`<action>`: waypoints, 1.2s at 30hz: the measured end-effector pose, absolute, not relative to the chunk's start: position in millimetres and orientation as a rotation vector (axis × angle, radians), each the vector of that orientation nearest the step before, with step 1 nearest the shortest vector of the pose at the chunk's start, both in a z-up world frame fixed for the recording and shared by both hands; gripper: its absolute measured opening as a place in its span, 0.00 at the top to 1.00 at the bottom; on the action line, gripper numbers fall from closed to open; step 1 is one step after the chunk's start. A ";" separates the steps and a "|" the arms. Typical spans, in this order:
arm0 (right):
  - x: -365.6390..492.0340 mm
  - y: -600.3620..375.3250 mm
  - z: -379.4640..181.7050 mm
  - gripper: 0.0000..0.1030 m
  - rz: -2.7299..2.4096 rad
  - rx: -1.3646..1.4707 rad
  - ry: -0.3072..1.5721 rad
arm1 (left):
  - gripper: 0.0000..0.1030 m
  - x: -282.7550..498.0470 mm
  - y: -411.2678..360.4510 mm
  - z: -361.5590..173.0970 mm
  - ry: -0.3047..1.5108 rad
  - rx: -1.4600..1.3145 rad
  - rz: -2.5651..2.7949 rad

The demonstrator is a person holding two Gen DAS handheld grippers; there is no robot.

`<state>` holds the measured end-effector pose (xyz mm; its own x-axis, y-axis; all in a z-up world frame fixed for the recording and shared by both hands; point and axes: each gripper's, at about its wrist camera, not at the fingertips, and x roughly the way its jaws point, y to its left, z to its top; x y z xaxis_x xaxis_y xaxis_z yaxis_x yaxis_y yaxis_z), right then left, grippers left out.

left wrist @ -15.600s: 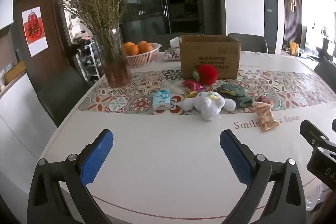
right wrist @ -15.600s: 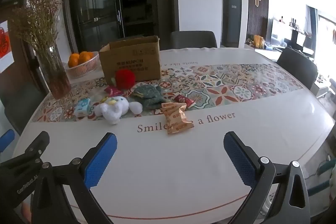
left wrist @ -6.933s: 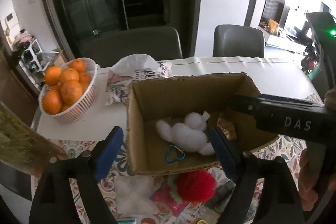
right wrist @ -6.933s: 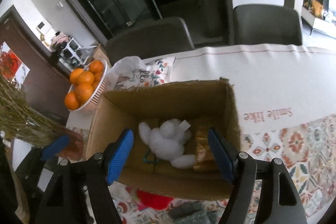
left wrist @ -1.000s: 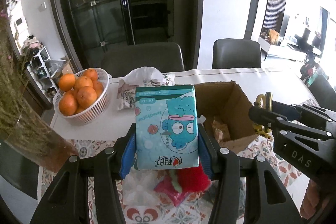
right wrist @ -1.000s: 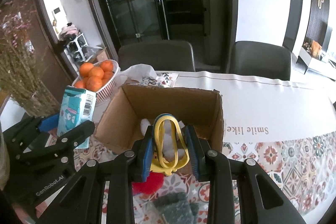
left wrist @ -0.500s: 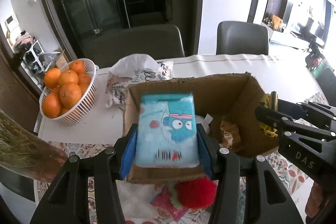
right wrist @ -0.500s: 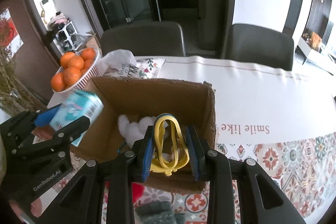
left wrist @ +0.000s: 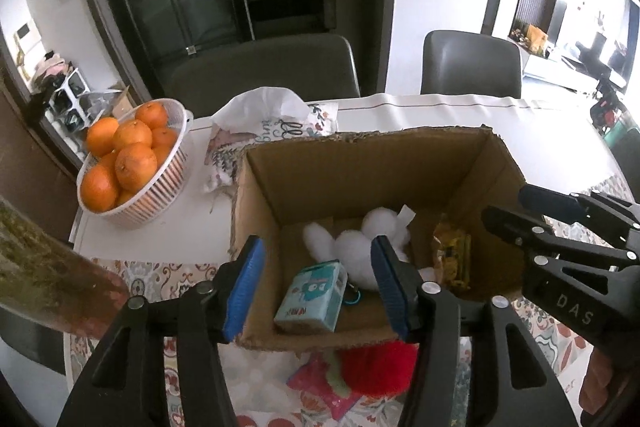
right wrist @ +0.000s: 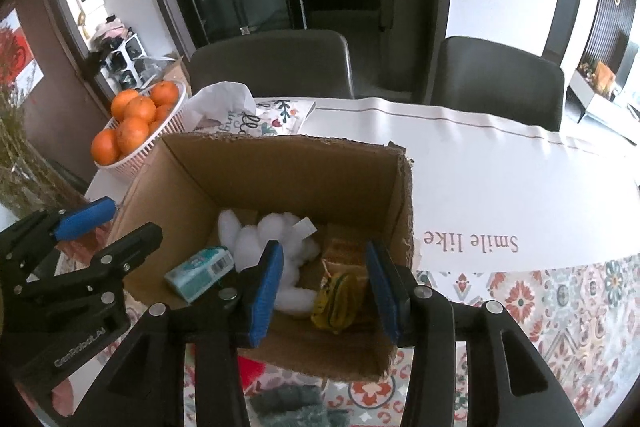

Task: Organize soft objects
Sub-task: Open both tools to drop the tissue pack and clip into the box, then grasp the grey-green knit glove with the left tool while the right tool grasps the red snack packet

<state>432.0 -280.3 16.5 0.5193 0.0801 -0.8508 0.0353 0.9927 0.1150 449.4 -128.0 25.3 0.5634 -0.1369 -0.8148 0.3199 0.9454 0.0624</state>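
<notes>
An open cardboard box (left wrist: 440, 163) holds a white plush toy (left wrist: 356, 251), a blue tissue pack (left wrist: 312, 297), an orange snack packet (right wrist: 344, 251) and a yellow looped toy (right wrist: 336, 297). My left gripper (left wrist: 316, 287) hovers over the box's near edge. Its jaws are opening, and the tissue pack lies loose on the box floor below them. My right gripper (right wrist: 324, 289) hangs over the box's right half, jaws also opening, with the yellow toy lying free beneath. A red plush ball (left wrist: 376, 367) and a grey-green plush (right wrist: 292, 407) lie on the table in front of the box.
A white basket of oranges (left wrist: 132, 163) stands left of the box, with a printed tissue pouch (left wrist: 264, 123) behind it. A vase of dried flowers (left wrist: 48, 267) is at the near left. A pink packet (left wrist: 320, 383) lies by the red ball. Two grey chairs stand beyond the table.
Both grippers have opened. The tissue pack has dropped from the left jaws to the box floor, and the yellow toy has dropped from the right jaws into the box.
</notes>
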 end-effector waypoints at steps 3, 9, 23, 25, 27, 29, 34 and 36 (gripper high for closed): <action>420.8 -280.2 24.2 0.56 0.009 0.107 1.006 | 0.36 439.8 -124.7 28.9 0.925 0.203 -0.256; 391.8 -281.7 40.1 0.56 -0.005 0.090 0.985 | 0.29 412.3 -118.9 37.4 0.908 0.194 -0.242; 312.6 -293.6 64.0 0.56 -0.021 0.082 0.988 | 0.13 328.6 -126.5 64.5 0.866 0.201 -0.256; 300.6 -297.6 64.0 0.56 -0.021 0.085 0.994 | 0.12 315.6 -129.5 66.8 0.860 0.201 -0.259; 288.5 -300.9 63.5 0.56 -0.027 0.080 1.000 | 0.11 302.8 -132.1 67.4 0.858 0.200 -0.267; 279.1 -302.4 63.0 0.56 -0.035 0.066 1.004 | 0.09 292.4 -134.0 65.4 0.865 0.196 -0.282; 256.9 -306.4 56.8 0.56 -0.046 0.055 1.029 | 0.09 272.6 -139.7 54.3 0.892 0.172 -0.296; 249.9 -308.3 51.3 0.56 -0.051 0.050 1.042 | 0.09 266.2 -142.9 46.7 0.918 0.163 -0.305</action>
<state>249.9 -308.3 51.3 0.5034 -0.0188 -0.8639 0.0663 0.9977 0.0169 266.2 -142.9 46.7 0.5685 -0.1895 -0.8005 0.3273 0.9449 0.0087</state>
